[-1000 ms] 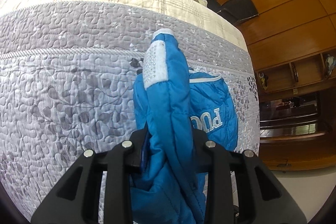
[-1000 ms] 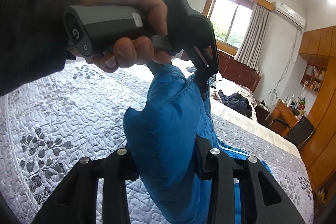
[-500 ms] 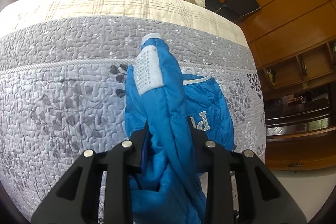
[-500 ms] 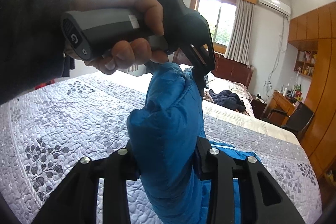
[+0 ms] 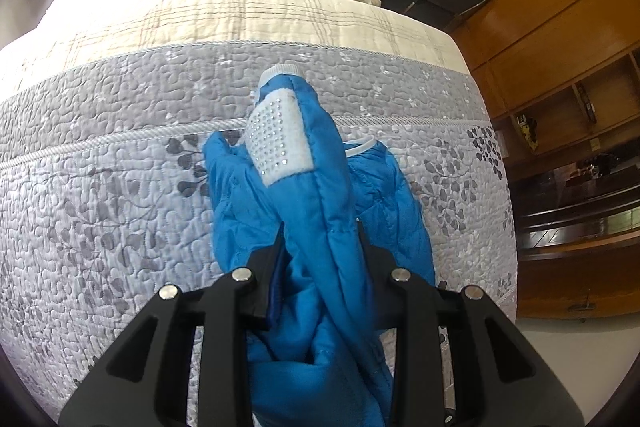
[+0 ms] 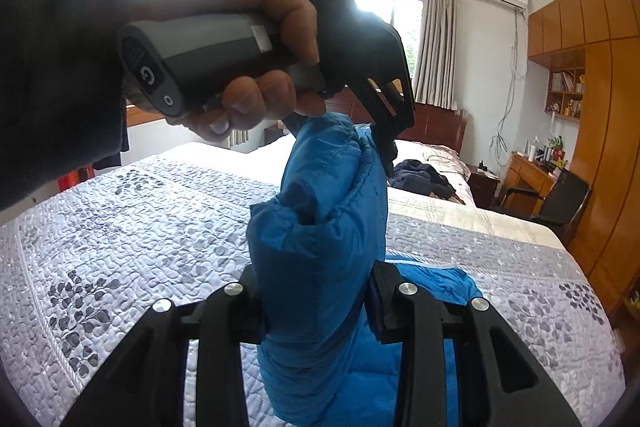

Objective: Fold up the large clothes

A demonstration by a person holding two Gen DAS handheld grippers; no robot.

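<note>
Above the quilt (image 5: pixel 120 187), blue jacket (image 5: pixel 320 195) sleeve lifted further, both jaws still clamped

Your blue padded jacket (image 5: pixel 320 211): sleeve bunched and lifted off bed, white studded cuff tab (image 5: pixel 278 141) facing up; body (image 6: pixel 436 283) lying on grey quilt below.

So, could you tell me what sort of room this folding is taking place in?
Almost certainly a home bedroom. A wide bed with a grey quilted cover fills the view, a dark wooden headboard stands behind it, and wooden wardrobes line the wall beside a curtained window.
</note>
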